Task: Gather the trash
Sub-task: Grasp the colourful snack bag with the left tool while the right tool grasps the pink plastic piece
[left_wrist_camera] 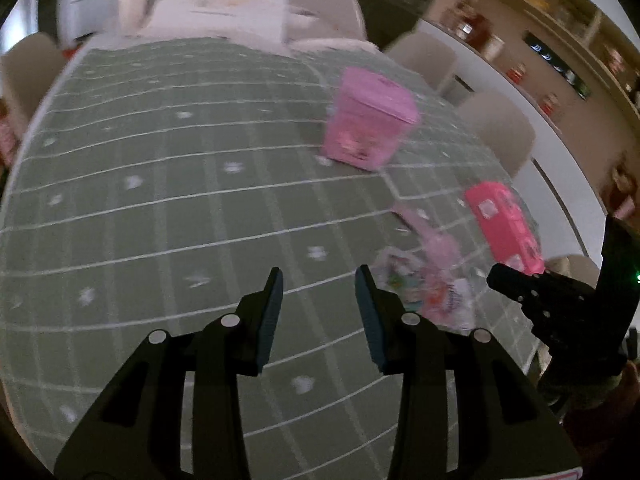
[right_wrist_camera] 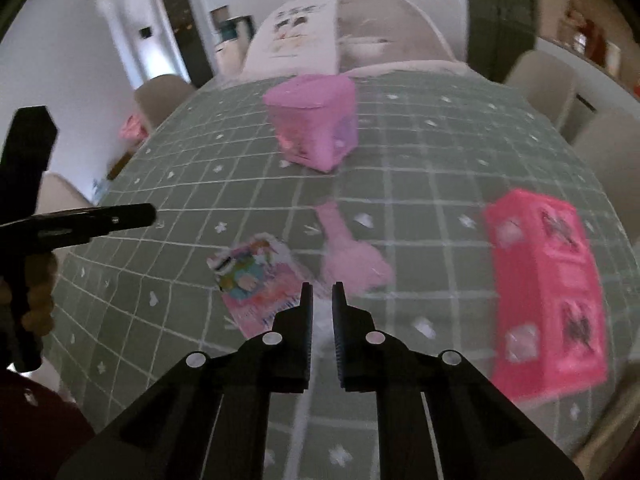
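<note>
Jaws of the right gripper [right_wrist_camera: 322, 295] stand nearly shut, with only a narrow gap between the pads, and the blur hides whether anything thin is pinched there. Just past their tips on the desk [right_wrist_camera: 420, 152] lies the trash: a colourful printed wrapper [right_wrist_camera: 256, 276] flat on the green checked cloth to the left, and a pale pink crumpled plastic piece [right_wrist_camera: 352, 256] to the right, the two lying close together. Whether the fingertips touch either cannot be told.

Jaws of the left gripper [left_wrist_camera: 319, 278] stand partly open with nothing between them, over bare cloth. In the left wrist view the same wrapper [left_wrist_camera: 404, 280] sits just right of the right-hand finger, with the pink plastic [left_wrist_camera: 436, 240] beyond it. The left gripper shows at the left edge of the right wrist view, held by a hand [right_wrist_camera: 38, 296] wrapped round its handle.

Right of the trash lies a bright pink carton [right_wrist_camera: 548, 288] on its side, printed with small panels, near the desk's right edge. Farther back, about mid-desk, stands a lighter pink lidded box [right_wrist_camera: 316, 120], upright and well apart from the trash.

Beyond the desk's far end are beige chairs [right_wrist_camera: 540, 80] and a white printed bag [right_wrist_camera: 300, 36]; shelves [left_wrist_camera: 560, 28] run along the wall to the right.
</note>
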Demonstrator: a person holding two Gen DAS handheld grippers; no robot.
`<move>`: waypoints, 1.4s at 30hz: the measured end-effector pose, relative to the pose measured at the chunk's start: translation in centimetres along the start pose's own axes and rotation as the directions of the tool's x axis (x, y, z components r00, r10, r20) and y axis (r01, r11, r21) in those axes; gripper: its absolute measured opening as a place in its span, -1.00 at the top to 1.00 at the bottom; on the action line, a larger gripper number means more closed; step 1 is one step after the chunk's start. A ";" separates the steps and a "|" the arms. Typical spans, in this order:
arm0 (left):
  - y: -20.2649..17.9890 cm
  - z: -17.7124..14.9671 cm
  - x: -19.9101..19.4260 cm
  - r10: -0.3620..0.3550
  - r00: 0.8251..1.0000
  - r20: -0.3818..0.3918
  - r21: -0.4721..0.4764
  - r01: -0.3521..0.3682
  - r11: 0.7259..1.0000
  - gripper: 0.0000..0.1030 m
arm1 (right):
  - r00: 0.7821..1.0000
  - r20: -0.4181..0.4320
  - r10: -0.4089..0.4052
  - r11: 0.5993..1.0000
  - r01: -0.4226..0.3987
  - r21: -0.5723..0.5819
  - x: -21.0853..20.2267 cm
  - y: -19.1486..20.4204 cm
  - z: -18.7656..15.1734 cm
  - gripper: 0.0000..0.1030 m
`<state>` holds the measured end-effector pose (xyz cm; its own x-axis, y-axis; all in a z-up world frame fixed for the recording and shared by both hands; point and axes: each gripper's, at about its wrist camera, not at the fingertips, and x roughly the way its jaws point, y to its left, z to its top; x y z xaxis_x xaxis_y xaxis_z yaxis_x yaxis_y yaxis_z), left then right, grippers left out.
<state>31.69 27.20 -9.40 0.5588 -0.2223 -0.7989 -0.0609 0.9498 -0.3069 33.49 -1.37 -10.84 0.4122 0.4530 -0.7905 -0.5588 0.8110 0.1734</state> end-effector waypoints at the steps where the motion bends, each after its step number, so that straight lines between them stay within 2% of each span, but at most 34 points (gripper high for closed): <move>1: -0.5 0.2 0.4 -0.016 1.000 -0.009 0.009 0.016 1.000 0.31 | 1.000 -0.002 0.000 1.000 0.000 0.016 -0.4 -0.5 -0.3 0.79; 3: -1.3 0.3 0.6 -0.035 0.999 -0.012 0.031 0.036 0.999 0.31 | 0.999 0.001 0.040 0.998 -0.040 0.046 -1.0 -1.1 -1.1 0.76; 5: -1.8 0.1 0.8 -0.035 0.999 -0.013 0.040 0.035 0.999 0.31 | 0.999 0.014 0.051 0.998 -0.051 0.046 -1.2 -1.0 -1.5 0.38; 6: -1.9 -0.1 0.9 -0.035 0.999 -0.016 0.040 0.036 0.999 0.31 | 0.997 0.022 0.073 0.997 -0.074 0.027 -1.1 -0.6 -1.5 -0.08; 7: -1.9 -0.2 0.9 -0.035 0.999 -0.020 0.037 0.036 0.999 0.31 | 0.994 0.028 0.102 0.995 -0.102 0.009 -1.1 -0.1 -1.5 -0.20; 9: -1.7 -0.7 1.0 -0.030 0.999 -0.032 0.023 0.030 0.999 0.31 | 0.991 0.027 0.129 0.991 -0.127 -0.048 -0.4 0.8 -1.2 -0.20; 11: -1.7 -1.0 1.2 -0.029 0.998 -0.047 0.013 0.030 0.999 0.31 | 0.994 0.014 0.110 0.991 -0.109 -0.072 0.4 0.9 -0.8 -0.20; 17: -0.9 -2.1 0.2 -0.001 0.999 -0.038 -0.021 0.000 1.000 0.31 | 0.999 -0.002 0.033 0.999 -0.033 -0.012 3.7 -1.7 1.4 -0.20; 20: -0.2 -2.7 -0.2 0.010 0.999 -0.045 -0.062 -0.013 0.998 0.31 | 1.000 -0.010 0.023 0.999 -0.023 -0.025 5.4 -2.1 2.0 -0.19; 24: -0.3 -3.6 -0.3 0.018 0.998 -0.068 -0.099 -0.024 0.995 0.31 | 0.999 -0.047 0.004 0.996 -0.008 -0.083 7.3 -1.6 2.0 0.17; 26: -0.7 -3.7 -0.2 0.020 0.997 -0.073 -0.100 -0.027 0.995 0.31 | 0.999 -0.047 0.004 0.995 -0.008 -0.096 7.3 -1.6 2.0 0.17; 28: -1.5 -3.7 0.2 0.013 0.997 -0.078 -0.093 -0.021 0.995 0.31 | 0.999 -0.042 0.007 0.997 -0.010 -0.072 6.6 -2.1 2.0 0.18; 33: -3.7 -3.7 1.8 -0.062 0.992 -0.110 -0.122 0.049 0.991 0.31 | 0.997 0.055 -0.050 0.999 0.051 -0.015 1.7 -4.0 1.8 0.18; 38: -4.6 -3.7 4.7 -0.132 0.979 -0.157 -0.271 0.085 0.959 0.31 | 0.987 0.128 -0.094 0.995 0.090 0.035 -3.7 -5.9 0.5 0.18; 42: -5.2 -3.3 6.1 -0.111 0.984 -0.143 -0.352 0.054 0.935 0.31 | 0.982 0.136 -0.129 0.991 0.124 0.043 -6.0 -6.5 -1.1 0.18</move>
<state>32.71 20.19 -14.37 0.4384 -0.3555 -0.8255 -0.3172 0.7982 -0.5122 33.85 -9.72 -7.91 0.5746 0.3907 -0.7192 -0.4719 0.8761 0.0989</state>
